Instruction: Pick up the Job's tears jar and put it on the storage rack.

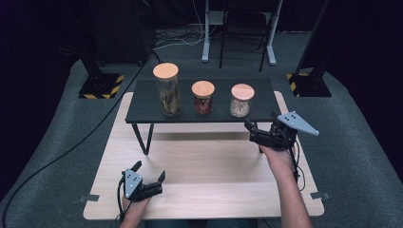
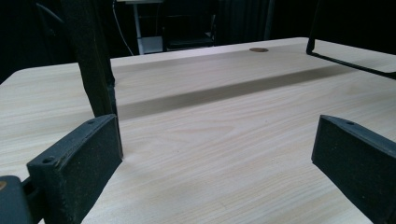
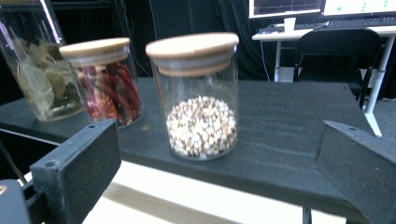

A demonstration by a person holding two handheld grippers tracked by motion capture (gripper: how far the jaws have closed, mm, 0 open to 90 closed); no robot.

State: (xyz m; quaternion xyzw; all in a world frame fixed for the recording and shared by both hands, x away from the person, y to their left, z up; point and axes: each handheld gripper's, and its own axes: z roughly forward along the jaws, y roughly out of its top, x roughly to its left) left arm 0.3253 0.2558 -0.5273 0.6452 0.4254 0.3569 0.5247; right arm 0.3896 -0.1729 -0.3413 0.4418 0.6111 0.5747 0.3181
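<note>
the right gripper (image 1: 259, 127) is held just in front of the dark raised shelf (image 1: 256, 112), its jaws spread wide and empty, pointed toward the jar of pale seeds (image 1: 240, 100). this jar is seen standing upright at the shelf's right end, long axis vertical, wooden lid (image 3: 192, 45) on top; no label or writing can be made out on it. beside it the red-filled jar (image 1: 203, 97) and the tall jar (image 1: 167, 89) are lined up. the left gripper (image 1: 149, 174) is held low over the light wooden table (image 1: 214, 190), jaws apart, nothing between them.
</note>
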